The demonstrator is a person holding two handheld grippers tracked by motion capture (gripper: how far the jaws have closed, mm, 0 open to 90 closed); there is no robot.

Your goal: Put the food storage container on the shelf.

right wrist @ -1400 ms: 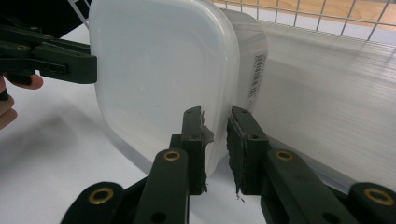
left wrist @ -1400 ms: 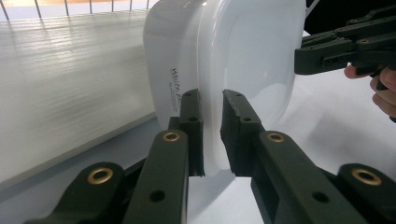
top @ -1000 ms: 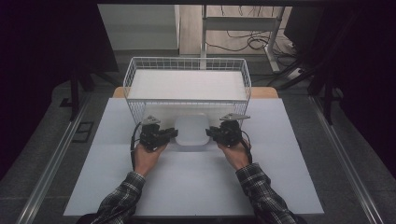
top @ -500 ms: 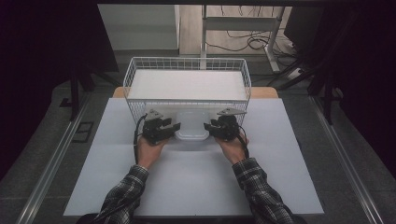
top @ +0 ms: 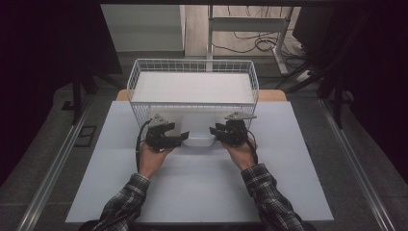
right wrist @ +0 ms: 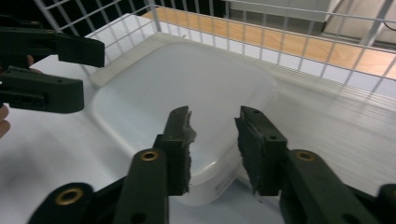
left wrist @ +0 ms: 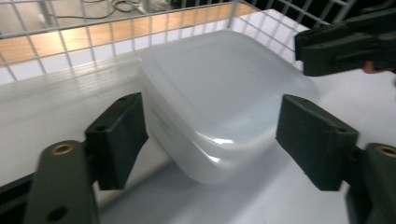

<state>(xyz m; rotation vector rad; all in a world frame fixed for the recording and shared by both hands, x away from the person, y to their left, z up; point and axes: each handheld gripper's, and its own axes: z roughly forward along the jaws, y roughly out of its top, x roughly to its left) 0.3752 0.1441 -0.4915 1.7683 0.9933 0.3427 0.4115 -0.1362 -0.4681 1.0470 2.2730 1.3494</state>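
White tabletop (top: 202, 187), wire basket (top: 144, 72), dark room, left gripper (top: 180, 138) jaws wide apart, right gripper (top: 214, 130) jaws slightly apart.

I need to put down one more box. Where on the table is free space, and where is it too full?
Free: the white table between the sleeves, plus wide strips outside each forearm. Crowded: the middle strip before the wire basket, where the translucent lidded container sits against the wire between the left gripper and right gripper.
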